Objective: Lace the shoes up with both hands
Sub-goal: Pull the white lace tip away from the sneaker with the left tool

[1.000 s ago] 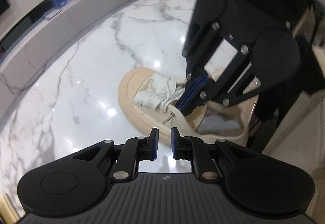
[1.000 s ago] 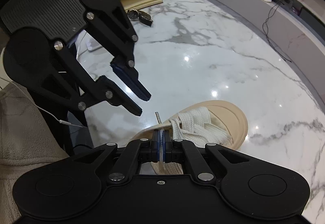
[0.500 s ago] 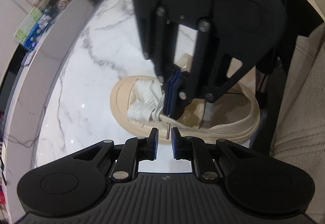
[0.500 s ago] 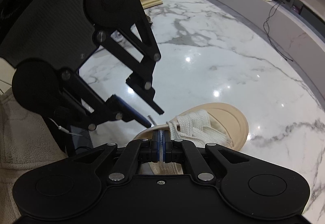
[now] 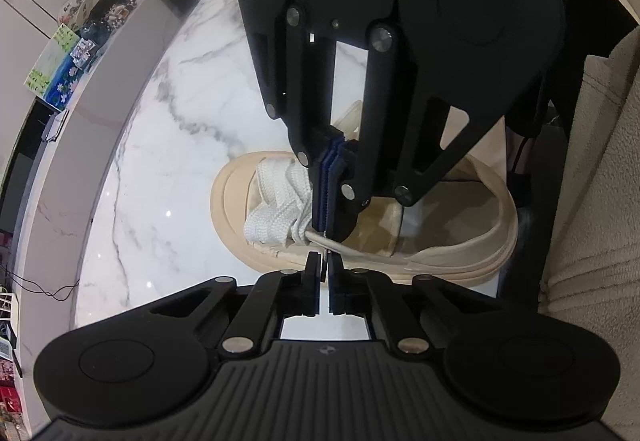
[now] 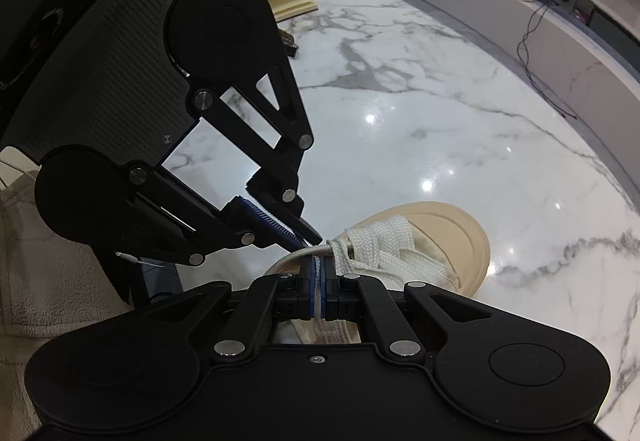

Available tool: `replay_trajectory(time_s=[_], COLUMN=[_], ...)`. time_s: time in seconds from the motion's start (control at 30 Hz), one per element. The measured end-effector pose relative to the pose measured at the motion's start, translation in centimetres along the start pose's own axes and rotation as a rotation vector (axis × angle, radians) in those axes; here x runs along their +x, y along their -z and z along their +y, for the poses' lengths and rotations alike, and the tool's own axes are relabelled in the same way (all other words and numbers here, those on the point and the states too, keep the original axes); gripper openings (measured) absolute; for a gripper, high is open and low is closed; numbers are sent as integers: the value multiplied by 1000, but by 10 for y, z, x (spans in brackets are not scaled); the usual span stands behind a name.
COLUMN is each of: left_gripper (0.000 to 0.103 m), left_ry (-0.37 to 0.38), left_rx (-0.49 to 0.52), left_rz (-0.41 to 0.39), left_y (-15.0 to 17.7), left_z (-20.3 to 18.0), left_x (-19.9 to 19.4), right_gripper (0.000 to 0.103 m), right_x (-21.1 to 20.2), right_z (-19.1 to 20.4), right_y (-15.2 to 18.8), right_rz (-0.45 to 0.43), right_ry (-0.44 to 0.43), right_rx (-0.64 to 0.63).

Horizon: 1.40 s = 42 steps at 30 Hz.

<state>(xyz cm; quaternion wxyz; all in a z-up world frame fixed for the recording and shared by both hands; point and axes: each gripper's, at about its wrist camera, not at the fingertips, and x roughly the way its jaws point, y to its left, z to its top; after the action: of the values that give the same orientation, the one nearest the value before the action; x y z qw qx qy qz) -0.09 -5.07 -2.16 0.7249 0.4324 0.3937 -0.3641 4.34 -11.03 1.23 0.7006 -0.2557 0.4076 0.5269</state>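
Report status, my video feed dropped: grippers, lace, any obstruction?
Right hand-held gripper shut on white lace. Left hand-held gripper shut on lace tip. Beige shoe on marble floor. No obstruction seen.

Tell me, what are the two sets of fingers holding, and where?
Both hold the white shoelace of the shoe. The left gripper pinches its stiff tip. The right gripper pinches the lace just behind that.

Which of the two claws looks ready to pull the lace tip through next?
The left gripper: its jaws are closed around the lace's stiff tip at the shoe's edge. The right gripper is busy pinching the white lace.
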Motion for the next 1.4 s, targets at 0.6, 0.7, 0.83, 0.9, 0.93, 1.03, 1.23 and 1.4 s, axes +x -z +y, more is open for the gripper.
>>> replay_trajectory(time_s=[0.6,0.7,0.83,0.9,0.93,1.03,1.23,1.4], left_gripper=[2,2,2,2,2,2,2,2], left_ry=[-90,-119,-153,-170,-177,-193,-229,-248], left_rx=[-146,-180,-216,-233,-244,-272,-345,-378], left_rz=[76,99,129,143,153,168,187,168], left_y=[28,37,49,58,62,74,84,83], left_z=[15,20,23,18,16,15,14,11], left_x=[-21,-27,-39,-48,-52,-59,-70,-77], right_gripper=[18,18,18,18,18,18,18,22], right_x=[-32,-34,-34,-33,-33,-33,-33,-34], right_z=[9,9,12,14,15,18,27,35], right_y=[30,36,44,46,46,49,51,52], right_rz=[-52,-54,-44,-43,-43,-50,-58,-57], right_ry=[96,108,128,146,155,173,195,202], right_rx=[116,137,155,170,178,203,216,214])
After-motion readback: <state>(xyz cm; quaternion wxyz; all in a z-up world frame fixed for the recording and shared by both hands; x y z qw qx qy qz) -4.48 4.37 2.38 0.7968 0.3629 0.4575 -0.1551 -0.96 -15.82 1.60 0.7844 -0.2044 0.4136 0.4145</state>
